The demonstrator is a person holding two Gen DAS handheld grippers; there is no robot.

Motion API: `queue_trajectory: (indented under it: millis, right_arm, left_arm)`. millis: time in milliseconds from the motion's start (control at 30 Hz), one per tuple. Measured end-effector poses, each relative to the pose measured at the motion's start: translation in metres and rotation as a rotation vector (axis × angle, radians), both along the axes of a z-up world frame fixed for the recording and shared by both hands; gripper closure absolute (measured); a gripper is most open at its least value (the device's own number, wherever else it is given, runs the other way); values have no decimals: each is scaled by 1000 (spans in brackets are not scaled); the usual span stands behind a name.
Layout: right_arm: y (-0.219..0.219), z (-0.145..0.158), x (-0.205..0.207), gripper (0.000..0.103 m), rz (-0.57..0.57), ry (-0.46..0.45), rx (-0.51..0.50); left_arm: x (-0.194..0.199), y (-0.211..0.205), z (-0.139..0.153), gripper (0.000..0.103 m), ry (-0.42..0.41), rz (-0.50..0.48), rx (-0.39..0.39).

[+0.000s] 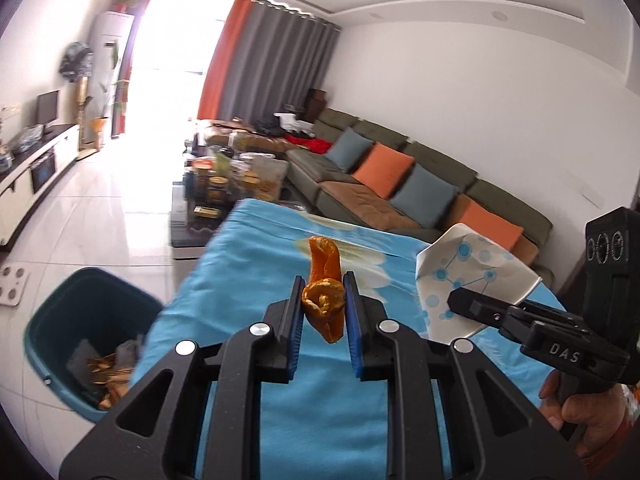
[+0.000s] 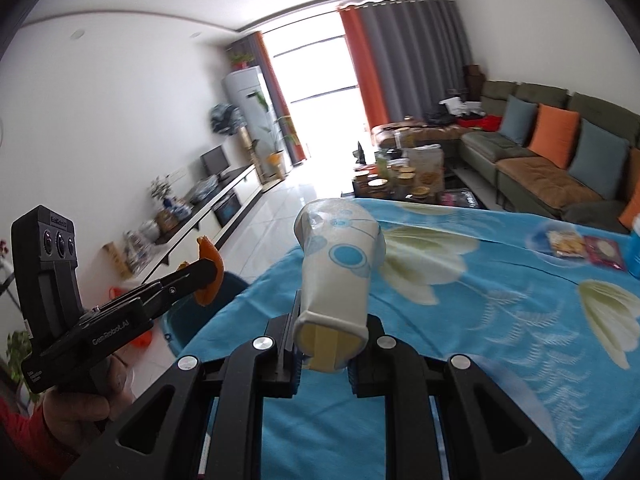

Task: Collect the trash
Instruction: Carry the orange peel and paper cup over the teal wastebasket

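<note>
An orange peel (image 1: pixel 324 292) is pinched between the blue pads of my left gripper (image 1: pixel 324 280), held above the blue flowered tablecloth (image 1: pixel 248 264). From the right wrist view the same peel (image 2: pixel 210 270) sticks out of the left gripper (image 2: pixel 212 270) over the table's left edge. My right gripper (image 2: pixel 328 312) is shut on a crumpled white paper cup (image 2: pixel 338 264) with blue dots, its bottom toward the camera. That cup (image 1: pixel 468 272) shows at the right in the left wrist view, in the right gripper (image 1: pixel 456 300). A teal trash bin (image 1: pixel 86 332) stands on the floor left of the table.
Two snack wrappers (image 2: pixel 588 246) lie at the far right of the tablecloth (image 2: pixel 460 320). A cluttered coffee table (image 1: pixel 224 188) stands beyond, a sofa (image 1: pixel 400 176) with cushions to the right, a TV cabinet (image 1: pixel 36 168) to the left. The bin holds several scraps (image 1: pixel 112 372).
</note>
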State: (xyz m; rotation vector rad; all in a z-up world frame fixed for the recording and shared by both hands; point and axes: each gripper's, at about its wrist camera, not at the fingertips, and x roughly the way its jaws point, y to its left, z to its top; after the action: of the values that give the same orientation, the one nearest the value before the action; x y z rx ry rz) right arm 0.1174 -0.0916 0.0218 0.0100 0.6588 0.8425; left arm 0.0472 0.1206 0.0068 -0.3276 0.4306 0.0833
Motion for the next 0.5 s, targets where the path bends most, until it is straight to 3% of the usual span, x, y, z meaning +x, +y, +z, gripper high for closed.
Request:
queue_trajectory:
  millis: [500]
  right_arm:
    - [119,-5,-12,87,238,3,-74]
  left_arm:
    - [-66,90,-11,84,43,251,-2]
